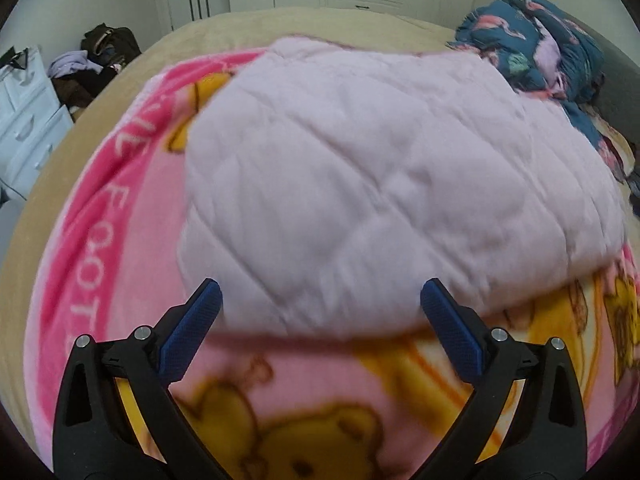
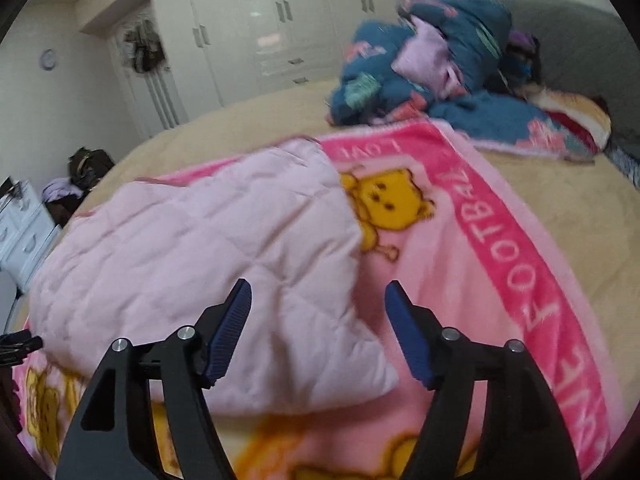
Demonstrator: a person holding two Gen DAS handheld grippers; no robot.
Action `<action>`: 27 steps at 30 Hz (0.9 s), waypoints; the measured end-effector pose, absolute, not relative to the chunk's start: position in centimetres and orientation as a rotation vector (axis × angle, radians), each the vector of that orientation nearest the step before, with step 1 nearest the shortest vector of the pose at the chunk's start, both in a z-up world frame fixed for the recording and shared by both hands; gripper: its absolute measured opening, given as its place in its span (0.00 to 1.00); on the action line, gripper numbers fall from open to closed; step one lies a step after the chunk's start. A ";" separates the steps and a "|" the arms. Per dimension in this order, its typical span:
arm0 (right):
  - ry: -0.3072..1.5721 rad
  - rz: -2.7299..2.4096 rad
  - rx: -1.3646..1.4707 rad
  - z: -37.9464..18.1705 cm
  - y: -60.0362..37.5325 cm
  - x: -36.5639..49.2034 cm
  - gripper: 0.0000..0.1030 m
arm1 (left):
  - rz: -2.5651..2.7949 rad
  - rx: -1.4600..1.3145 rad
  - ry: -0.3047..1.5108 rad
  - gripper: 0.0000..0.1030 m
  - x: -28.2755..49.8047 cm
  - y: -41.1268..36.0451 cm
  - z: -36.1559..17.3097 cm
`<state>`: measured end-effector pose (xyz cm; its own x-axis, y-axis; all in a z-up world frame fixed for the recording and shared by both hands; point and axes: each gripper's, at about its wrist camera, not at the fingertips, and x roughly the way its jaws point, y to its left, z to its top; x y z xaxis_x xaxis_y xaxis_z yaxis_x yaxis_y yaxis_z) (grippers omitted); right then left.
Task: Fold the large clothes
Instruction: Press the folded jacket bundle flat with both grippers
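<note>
I am holding my left claw (image 1: 320,320) wide open above the near edge of the folded pale pink quilt (image 1: 380,184), with nothing between its blue pads (image 1: 188,336). My right claw (image 2: 318,328) is gaping too, empty, hanging over the quilt's (image 2: 192,264) near right corner without touching it. The quilt is lying folded into a thick pad on the pink bear blanket (image 1: 304,400), which is spreading flat across the beige bed (image 1: 224,28); in the right view the blanket's (image 2: 500,240) bright pink lettered border is running toward the bed's (image 2: 572,208) far right side. A crumpled blue flowered comforter (image 2: 420,80) is sitting in a heap at the far right corner of the bed, against the grey headboard (image 2: 580,48), well apart from the quilt. Beyond the far edge, white wardrobes (image 2: 248,32) are lining the wall, and a white dresser (image 1: 28,120) is standing off the bed's left side beside a pile of dark bags and clothes (image 1: 96,56).
</note>
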<state>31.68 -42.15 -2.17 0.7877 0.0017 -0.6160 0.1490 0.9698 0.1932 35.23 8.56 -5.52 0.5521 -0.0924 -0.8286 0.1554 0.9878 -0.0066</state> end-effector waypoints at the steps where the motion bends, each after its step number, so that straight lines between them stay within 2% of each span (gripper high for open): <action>1: 0.652 -0.045 0.217 -1.8 -41.1 31.0 0.66 | -0.156 0.067 0.991 0.91 35.0 8.4 -6.1; 7: 0.663 0.119 0.102 -1.6 -34.8 29.8 0.66 | -0.176 0.088 1.056 0.91 33.4 7.1 -9.3; 11: 0.766 0.136 0.061 -3.2 -31.2 32.4 0.66 | -0.178 0.046 1.061 0.91 34.2 7.0 -9.5; 18: 0.894 0.111 0.155 -6.6 -31.1 37.8 0.71 | -0.152 0.043 1.064 0.91 36.9 6.8 -9.2; 21: 0.917 0.103 0.176 -5.3 -31.0 38.1 0.71 | -0.153 0.022 1.077 0.91 37.0 6.9 -9.8; 27: 0.806 0.213 0.201 0.1 -28.0 39.3 0.71 | -0.171 0.090 1.055 0.91 35.4 6.1 -10.5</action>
